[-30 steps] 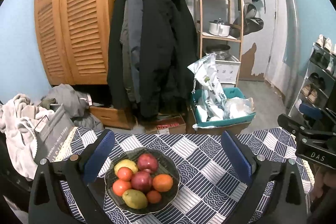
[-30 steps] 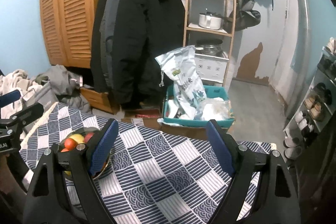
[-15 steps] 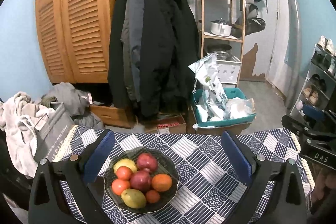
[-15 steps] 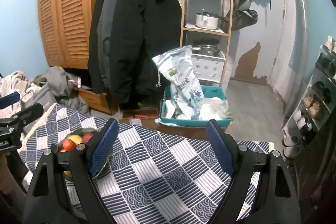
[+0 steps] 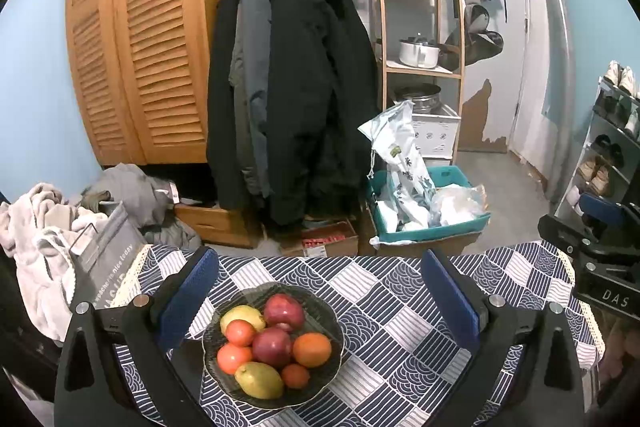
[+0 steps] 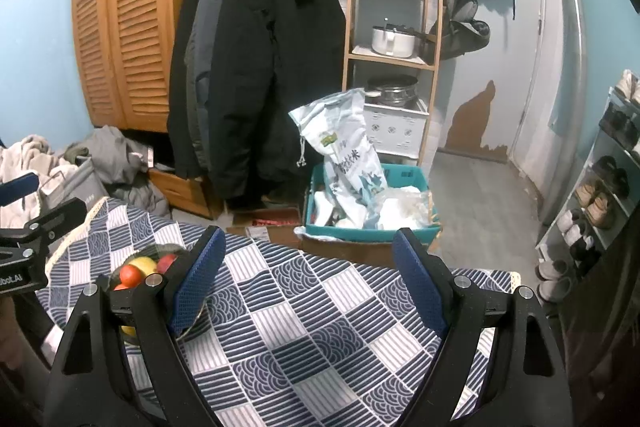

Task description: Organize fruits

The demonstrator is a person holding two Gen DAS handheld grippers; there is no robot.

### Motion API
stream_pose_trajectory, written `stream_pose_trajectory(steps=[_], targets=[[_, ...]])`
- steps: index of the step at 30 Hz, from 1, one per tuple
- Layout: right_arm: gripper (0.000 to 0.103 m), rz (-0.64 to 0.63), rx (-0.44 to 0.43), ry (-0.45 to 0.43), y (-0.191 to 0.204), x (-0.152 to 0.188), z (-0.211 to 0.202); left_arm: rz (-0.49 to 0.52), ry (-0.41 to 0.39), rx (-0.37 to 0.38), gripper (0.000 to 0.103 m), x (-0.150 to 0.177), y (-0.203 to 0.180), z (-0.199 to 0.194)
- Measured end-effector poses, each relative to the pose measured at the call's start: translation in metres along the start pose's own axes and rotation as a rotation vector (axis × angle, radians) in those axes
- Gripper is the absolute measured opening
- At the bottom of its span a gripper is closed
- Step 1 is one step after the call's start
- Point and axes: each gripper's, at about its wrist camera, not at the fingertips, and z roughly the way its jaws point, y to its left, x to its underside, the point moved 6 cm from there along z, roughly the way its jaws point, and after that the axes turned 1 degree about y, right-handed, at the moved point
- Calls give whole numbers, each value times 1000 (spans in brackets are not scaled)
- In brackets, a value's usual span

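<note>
Dark smoked glass, with a wavy rim, makes up the shallow fruit bowl point(image 5: 276, 393) in the lower middle of the left wrist frame, and all the fruit in sight is piled in it: two deep red apples point(image 5: 283, 310), three smooth orange-red tomatoes or mandarins point(image 5: 240, 332), a round orange point(image 5: 312, 349) and two yellow-green waxy mangoes or lemons point(image 5: 259, 380). The bowl stands on a navy-and-white checked tablecloth point(image 5: 384, 311) with wave-print squares, and no fruit lies loose on the cloth.

The left gripper point(image 5: 318, 293), black frame with blue textured pads, hangs released above the bowl, jaws spread wide and holding nothing. The right gripper point(image 6: 308, 279) is likewise spread and empty over bare cloth in the lower middle of its frame, with the bowl point(image 6: 168, 250) at the lower left, partly hidden behind its left finger.

This fits either fruit already gathered or a heap about to be sorted out; the pictures cannot settle which.

For any grasp here, my judgement is that the round, glossy skins will slip and roll, so the pads should meet a fruit across its widest part and squeeze gently. The glass bowl may slide on the cloth, and the heap could shift if a lower fruit is disturbed.
</note>
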Motion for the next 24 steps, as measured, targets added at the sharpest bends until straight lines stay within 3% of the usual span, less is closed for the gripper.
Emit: stream_pose_trajectory(steps=[24], targets=[[84, 1, 0, 1, 1, 0, 0, 3, -3, -7, 102, -1, -3, -3]])
